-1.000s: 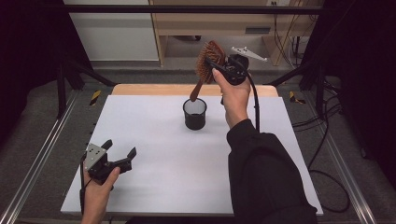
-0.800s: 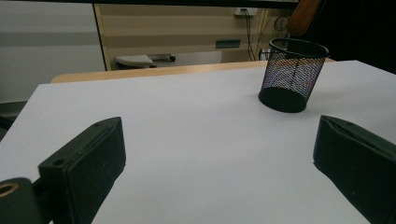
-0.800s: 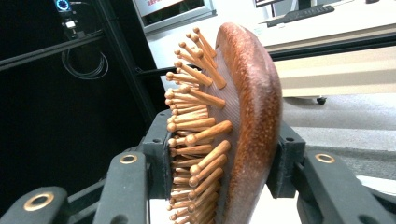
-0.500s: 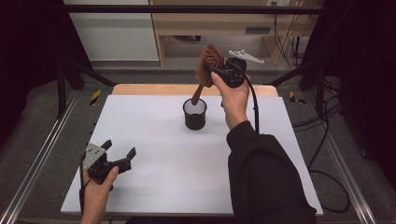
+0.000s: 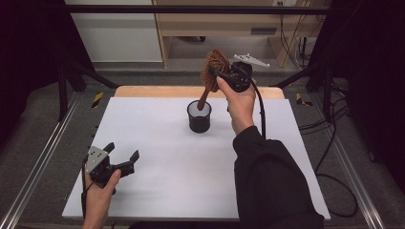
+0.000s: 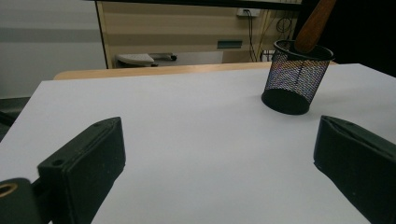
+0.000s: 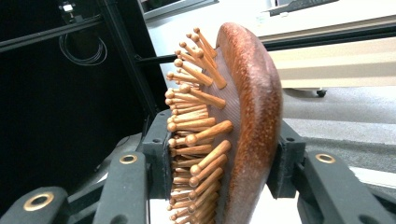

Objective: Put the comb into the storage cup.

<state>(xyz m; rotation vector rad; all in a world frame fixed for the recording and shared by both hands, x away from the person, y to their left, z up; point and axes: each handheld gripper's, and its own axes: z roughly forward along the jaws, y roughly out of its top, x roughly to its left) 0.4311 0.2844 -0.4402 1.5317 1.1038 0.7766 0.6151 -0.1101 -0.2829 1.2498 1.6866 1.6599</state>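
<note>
Right gripper (image 5: 220,76) clamped on wooden hairbrush (image 5: 214,64) head, handle in black mesh cup (image 5: 199,117).
Left gripper (image 5: 122,155) apart, low over white tabletop (image 5: 157,157); no readable writing anywhere.

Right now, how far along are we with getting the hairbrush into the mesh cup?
Done: the right gripper is clamped on the head of the wooden hairbrush. In hand: the handle tip sits in the mesh cup, brush tilted and gripped. Left: lower and let go. The left gripper is open, idle near the table's front left.
</note>
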